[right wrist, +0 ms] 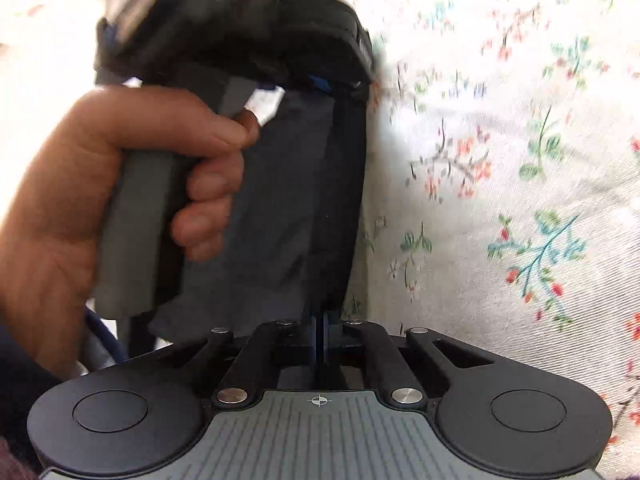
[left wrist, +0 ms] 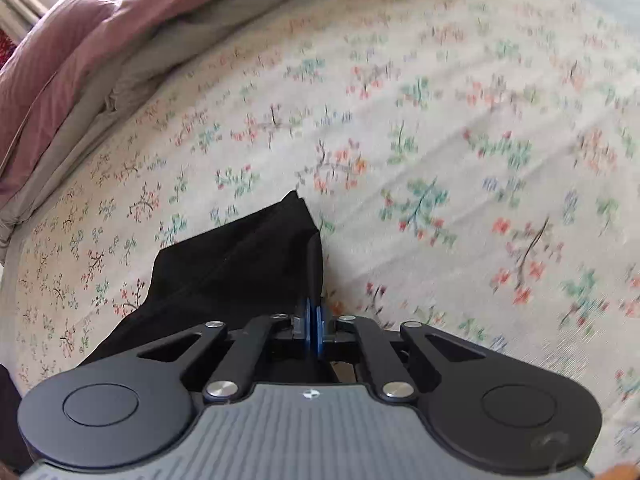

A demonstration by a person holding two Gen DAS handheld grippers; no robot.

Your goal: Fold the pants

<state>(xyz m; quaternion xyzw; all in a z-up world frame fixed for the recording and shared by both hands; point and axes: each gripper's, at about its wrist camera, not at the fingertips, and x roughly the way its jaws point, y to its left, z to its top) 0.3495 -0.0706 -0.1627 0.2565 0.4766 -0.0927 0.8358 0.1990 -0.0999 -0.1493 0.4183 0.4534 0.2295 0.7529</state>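
Pants (left wrist: 240,264) of black cloth hang between the two claws, lifted above the bed (left wrist: 440,120) with its flowered sheet. The left claw (left wrist: 314,316) has its blue pads pressed together on one edge of the pants. The right claw (right wrist: 320,332) pinches another edge of the same dark cloth in the same way. In the right wrist view, the person's left hand (right wrist: 80,184) grips the grey handle. A pink duvet (left wrist: 60,64) lies at the far side of the bed.
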